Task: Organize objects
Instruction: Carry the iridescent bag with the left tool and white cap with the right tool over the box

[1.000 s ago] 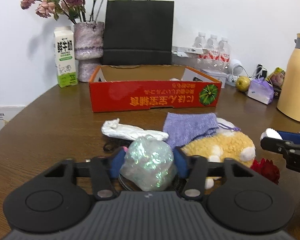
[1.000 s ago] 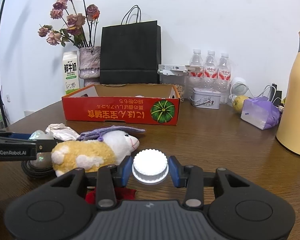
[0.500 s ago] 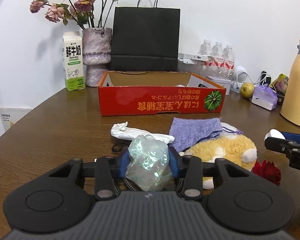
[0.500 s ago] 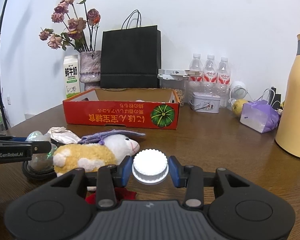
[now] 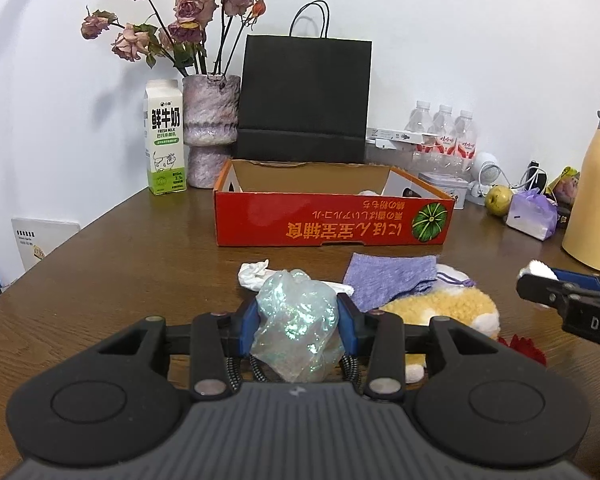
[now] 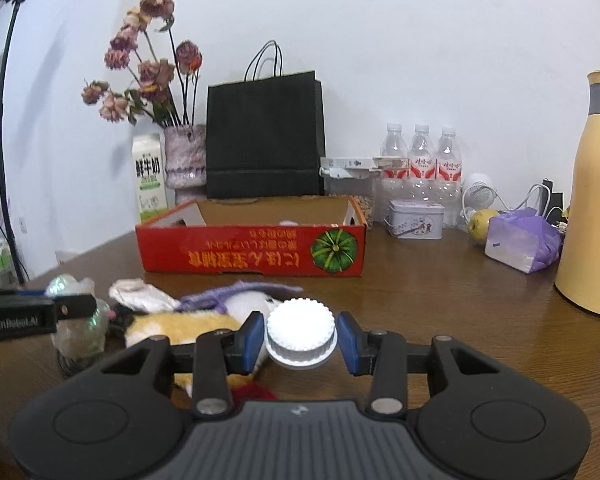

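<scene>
Nearest you, your left gripper (image 5: 298, 322) has just been closing, and its blue pads now press both sides of a crumpled iridescent plastic wrapper (image 5: 296, 326), clamped and carried just above the brown wooden table (image 5: 120, 272); your right gripper (image 6: 300, 338) is clamped on a round white ribbed cap (image 6: 300, 330), also clear of the tabletop.

Just beyond both grippers lies the unsorted pile: a yellow-and-white plush toy (image 5: 440, 306), a folded purple knitted cloth (image 5: 388, 276) resting on it, a crumpled white wrapper (image 5: 256, 274) beside that, and a small red fabric flower (image 5: 526, 350) at the toy's near side.

Farther on, straight ahead of your left gripper and slightly left of your right, sits the open red cardboard box with a green pumpkin print (image 5: 332, 224); its long side runs across your view, facing you, so either load probably travels forward and over the near wall; the two hands look about equally near it.

Behind the box stand a black paper bag (image 5: 304, 100), a milk carton (image 5: 165, 138) and a vase of dried roses (image 5: 210, 128).
</scene>
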A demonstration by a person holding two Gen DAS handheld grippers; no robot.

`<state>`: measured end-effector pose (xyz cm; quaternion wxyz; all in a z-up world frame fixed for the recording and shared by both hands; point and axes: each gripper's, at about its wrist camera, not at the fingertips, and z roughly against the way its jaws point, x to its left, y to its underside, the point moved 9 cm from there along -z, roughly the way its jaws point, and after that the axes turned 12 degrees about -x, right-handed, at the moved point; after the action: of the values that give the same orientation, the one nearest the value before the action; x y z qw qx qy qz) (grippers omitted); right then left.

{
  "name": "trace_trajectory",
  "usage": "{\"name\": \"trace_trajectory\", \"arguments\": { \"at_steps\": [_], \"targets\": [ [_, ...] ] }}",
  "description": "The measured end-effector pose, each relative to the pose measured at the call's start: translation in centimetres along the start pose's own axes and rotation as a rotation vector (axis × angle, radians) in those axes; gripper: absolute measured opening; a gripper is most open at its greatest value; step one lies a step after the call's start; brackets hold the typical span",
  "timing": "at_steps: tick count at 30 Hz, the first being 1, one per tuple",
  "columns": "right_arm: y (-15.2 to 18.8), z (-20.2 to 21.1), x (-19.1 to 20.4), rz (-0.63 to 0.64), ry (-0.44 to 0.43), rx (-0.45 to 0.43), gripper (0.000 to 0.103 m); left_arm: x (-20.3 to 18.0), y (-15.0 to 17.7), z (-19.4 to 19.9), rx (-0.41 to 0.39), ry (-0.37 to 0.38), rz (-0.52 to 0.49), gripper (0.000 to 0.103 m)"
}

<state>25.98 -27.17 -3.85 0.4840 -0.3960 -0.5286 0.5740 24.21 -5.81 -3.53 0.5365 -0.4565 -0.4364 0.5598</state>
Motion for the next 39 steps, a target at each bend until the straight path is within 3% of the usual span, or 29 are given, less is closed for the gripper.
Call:
{"name": "trace_trajectory", "arguments": {
  "at_steps": [16, 39],
  "targets": [
    [-4.8, -1.7, 2.6, -0.014, -0.052, -0.088, 0.039, -0.6, -4.3, -0.2, -0.073, 0.010, 0.029, 0.041],
    [-11.4, -9.2, 3.7, 0.019, -0.108, -0.177, 0.039, -1.2, -11.4, -6.7, -0.193, 0.015, 0.076, 0.041]
  ]
}}
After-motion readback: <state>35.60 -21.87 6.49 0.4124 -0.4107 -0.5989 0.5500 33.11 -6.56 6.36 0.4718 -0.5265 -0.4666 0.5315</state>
